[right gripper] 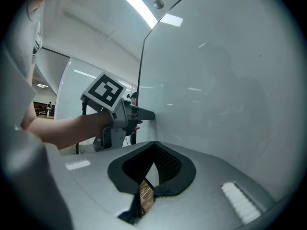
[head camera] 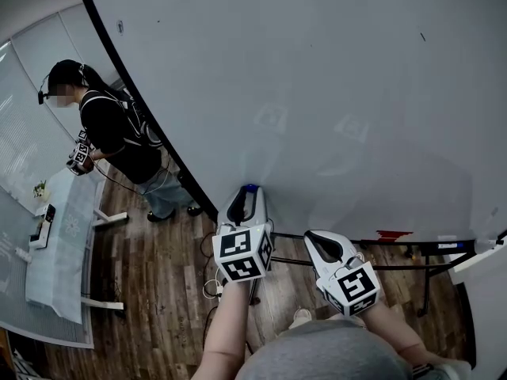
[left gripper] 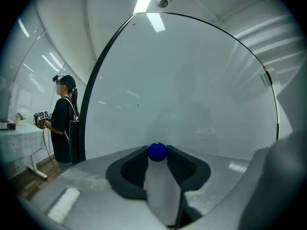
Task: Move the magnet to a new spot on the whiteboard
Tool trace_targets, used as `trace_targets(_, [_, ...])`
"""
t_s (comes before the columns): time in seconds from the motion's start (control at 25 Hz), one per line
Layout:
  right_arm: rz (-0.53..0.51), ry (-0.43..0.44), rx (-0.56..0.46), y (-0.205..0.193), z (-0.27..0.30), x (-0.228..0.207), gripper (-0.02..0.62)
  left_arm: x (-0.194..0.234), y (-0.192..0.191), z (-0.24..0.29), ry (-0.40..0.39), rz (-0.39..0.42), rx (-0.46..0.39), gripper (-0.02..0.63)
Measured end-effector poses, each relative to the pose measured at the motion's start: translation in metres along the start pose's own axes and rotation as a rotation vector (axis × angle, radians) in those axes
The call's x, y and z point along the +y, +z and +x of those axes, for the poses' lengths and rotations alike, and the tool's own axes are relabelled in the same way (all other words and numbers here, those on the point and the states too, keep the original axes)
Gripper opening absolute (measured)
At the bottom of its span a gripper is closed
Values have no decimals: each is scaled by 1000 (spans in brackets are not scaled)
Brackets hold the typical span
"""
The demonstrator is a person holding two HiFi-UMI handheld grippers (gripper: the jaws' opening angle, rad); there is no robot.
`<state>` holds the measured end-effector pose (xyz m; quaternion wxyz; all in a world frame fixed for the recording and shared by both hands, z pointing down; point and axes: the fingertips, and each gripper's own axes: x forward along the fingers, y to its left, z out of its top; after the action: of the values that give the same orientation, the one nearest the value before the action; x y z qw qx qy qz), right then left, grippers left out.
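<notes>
- Left gripper (head camera: 248,195): lower centre of the head view, nose against the whiteboard (head camera: 333,93). Its 2 jaws close on the blue magnet (left gripper: 157,151), 1 ribbed pad on each side of it.
- Right gripper (right gripper: 154,147): just right of the left one in the head view, lower centre. Jaws together at the tips, nothing between them. It is near the board but apart from the magnet.
- Magnet: 1 small, round, blue piece on the board's surface, low on the board, at the left gripper's tip. It is bottom centre in the left gripper view.
- Whiteboard: large, white and dark-edged, filling the upper right of the head view. 1 red item (head camera: 394,234) lies on its lower ledge, at right.
- Marker cube (head camera: 242,252): 1 on each gripper, black squares on white.
- Person (head camera: 119,137): upper left of the head view, in a dark top, standing beside the board's left edge and holding marked cubes.
- Table (head camera: 67,236): white, at the left edge.
- Floor (head camera: 158,291): wood planks, lower left.
</notes>
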<state>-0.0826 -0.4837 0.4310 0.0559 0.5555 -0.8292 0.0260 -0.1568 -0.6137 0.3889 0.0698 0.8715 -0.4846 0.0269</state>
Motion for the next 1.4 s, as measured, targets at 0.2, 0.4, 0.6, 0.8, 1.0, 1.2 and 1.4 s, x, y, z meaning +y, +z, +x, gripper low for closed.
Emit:
trace_targets(0.2, [2,-14,-10,0,-8,2,0,-10,3,-9,-21,10,-18,129])
trace_targets(0.4, [6,-29,-17,-4,-20,3,0,-27,-5,-20,-52,12,-12,129])
trace_targets(0.6, [8,-47,-19,-7,-39,11,0,-39,-15,-44,-66,9,-8,129])
trace_targets(0.8, [8,-60,-11,-11,-63,22,0,-50,-23,-75,-69,-19,-3,129])
trace_targets(1.0, [10,-76,-5,-14,-85,29,0,-57,-34,-106,-65,-42,4,129])
trace_targets(1.2, [7,-86,-6,-16,-110,41,0,-65,-45,-138,-65,-57,13,129])
trace_targets(1.4, [6,-96,-7,-21,-137,56,0,-79,-59,-172,-71,-66,25,129])
